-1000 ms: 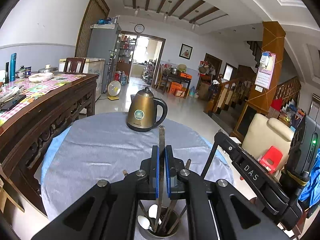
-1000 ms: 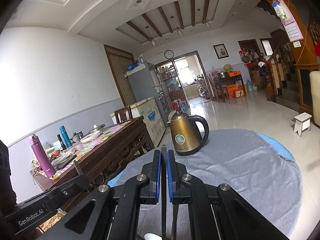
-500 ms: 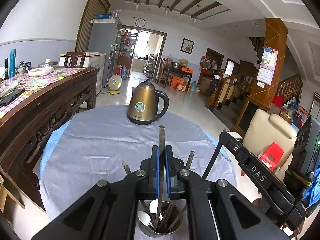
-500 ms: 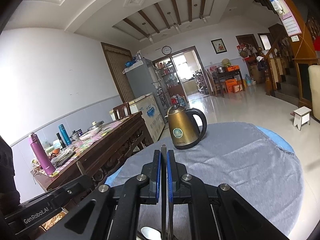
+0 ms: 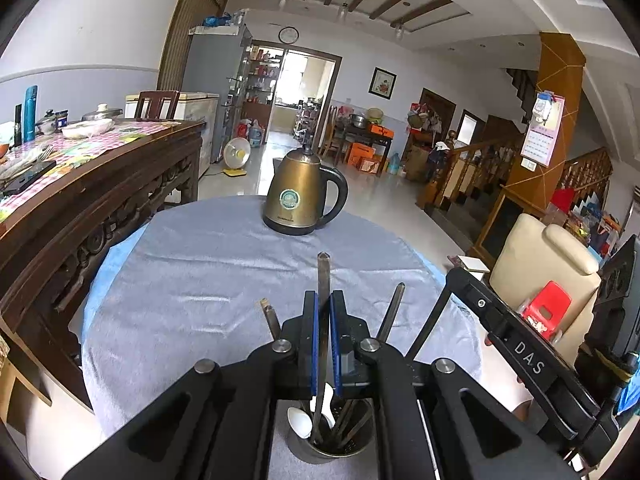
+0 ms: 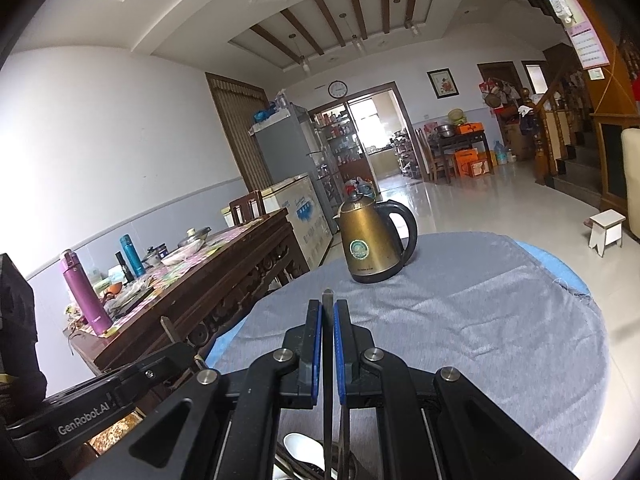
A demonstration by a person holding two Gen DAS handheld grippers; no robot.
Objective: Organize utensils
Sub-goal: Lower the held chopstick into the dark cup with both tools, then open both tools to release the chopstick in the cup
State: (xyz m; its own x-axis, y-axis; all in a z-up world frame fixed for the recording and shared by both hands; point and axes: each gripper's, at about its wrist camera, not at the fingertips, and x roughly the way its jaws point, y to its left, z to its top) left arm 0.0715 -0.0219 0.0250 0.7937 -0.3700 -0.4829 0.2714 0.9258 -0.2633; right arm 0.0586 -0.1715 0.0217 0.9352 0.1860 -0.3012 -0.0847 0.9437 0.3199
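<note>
Both grippers' jaws pinch utensil handles above the holder (image 5: 330, 446); kettle (image 5: 302, 196) stands beyond.

Both views tip downward: beneath the left gripper (image 5: 323, 308) the utensil holder (image 5: 332, 438) shows more fully, while the kettle (image 6: 370, 240) sits lower ahead of the right gripper (image 6: 327, 320).

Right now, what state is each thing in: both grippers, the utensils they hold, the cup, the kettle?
Left gripper: shut on a dark utensil handle.
Right gripper: shut on another thin handle.
Metal cup: upright on the cloth, holding spoons and sticks.
White spoon: bowl up, inside the cup.
Kettle: upright, lid closed.
</note>
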